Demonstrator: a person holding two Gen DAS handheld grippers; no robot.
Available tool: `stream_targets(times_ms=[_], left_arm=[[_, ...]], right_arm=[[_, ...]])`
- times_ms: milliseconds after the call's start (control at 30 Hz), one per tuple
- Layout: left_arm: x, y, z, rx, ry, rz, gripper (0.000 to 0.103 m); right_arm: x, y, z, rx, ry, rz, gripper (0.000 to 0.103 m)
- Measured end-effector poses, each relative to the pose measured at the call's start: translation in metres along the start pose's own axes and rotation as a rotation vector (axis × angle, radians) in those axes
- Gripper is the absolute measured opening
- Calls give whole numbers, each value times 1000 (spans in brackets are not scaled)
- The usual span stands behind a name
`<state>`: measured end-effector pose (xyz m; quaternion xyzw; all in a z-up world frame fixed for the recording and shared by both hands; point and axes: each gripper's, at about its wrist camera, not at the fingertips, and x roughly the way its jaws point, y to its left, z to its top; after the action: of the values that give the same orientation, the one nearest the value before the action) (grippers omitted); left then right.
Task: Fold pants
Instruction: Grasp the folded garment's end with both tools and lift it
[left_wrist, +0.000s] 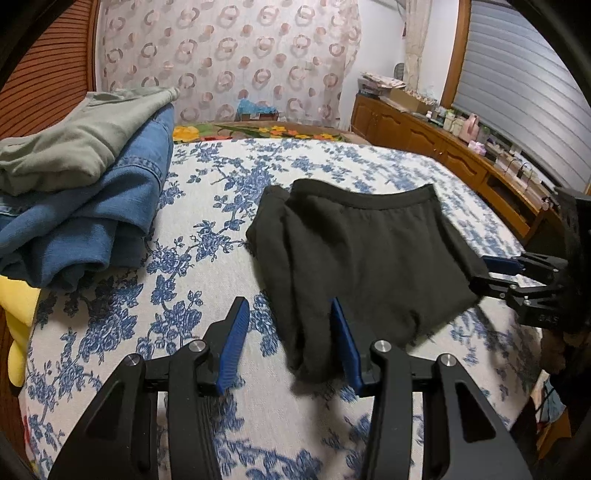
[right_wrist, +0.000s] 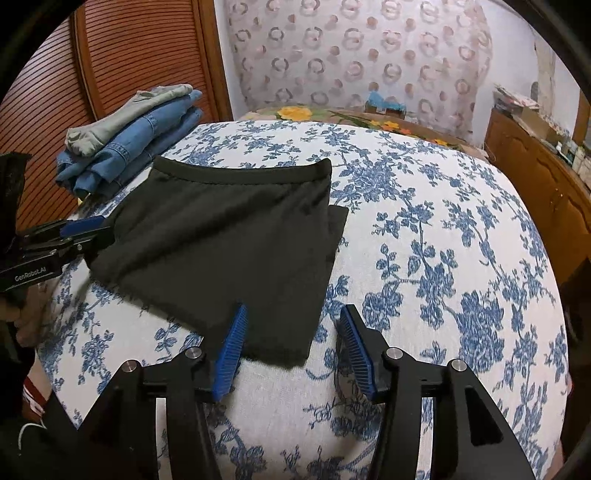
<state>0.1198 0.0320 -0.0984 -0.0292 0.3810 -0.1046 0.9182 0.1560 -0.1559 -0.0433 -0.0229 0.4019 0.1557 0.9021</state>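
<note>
Here, folded black pants (left_wrist: 362, 254) lying flat on the flowered bed (right_wrist: 443, 258), beside a stack of jeans (left_wrist: 92, 221). Left gripper (left_wrist: 291, 332) spread open over the near corner, gripping nothing. Right gripper (right_wrist: 291, 336) open too, straddling the opposite corner, pads clear.

— What sort of place is this?

— A home bedroom. A bed (right_wrist: 424, 236) with a white cover printed in blue flowers fills most of both views.

— Anything else domestic?

— At ten o'clock, folded clothes (left_wrist: 85, 184) sit stacked on the bed: blue denim under a grey-green garment. At twelve o'clock hangs a curtain (left_wrist: 229, 59) patterned with pink rings. At two o'clock a long wooden cabinet (left_wrist: 436, 140) runs under a window with blinds (left_wrist: 517, 85), its top crowded with bottles and boxes.
</note>
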Motion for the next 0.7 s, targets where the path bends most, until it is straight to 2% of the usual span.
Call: stream_targets(times_ms=[200,300,400,500,667,700], left_arm=[[-20,-4,-15,-2,-5,-49,45],[-19,-8,-22,10,16,-59,38],[-13,-11,-22,16,35,-58,37],[-7,-16,-20,31,54,-43,37],[-1,-16,-17,23,64,-21,37],[-2,-18,-18,33,56,-26,28]], right_arm=[[-10,3,-6,-4,8,23,54],[-10,5,-8,-11,14,28,54],[-9,6,-8,-15,13,22,53],[-8,6,-7,-13,9,28,47],[-5,7,-6,-26,-1,41,31],[-5,7,-6,-27,-2,45,25]])
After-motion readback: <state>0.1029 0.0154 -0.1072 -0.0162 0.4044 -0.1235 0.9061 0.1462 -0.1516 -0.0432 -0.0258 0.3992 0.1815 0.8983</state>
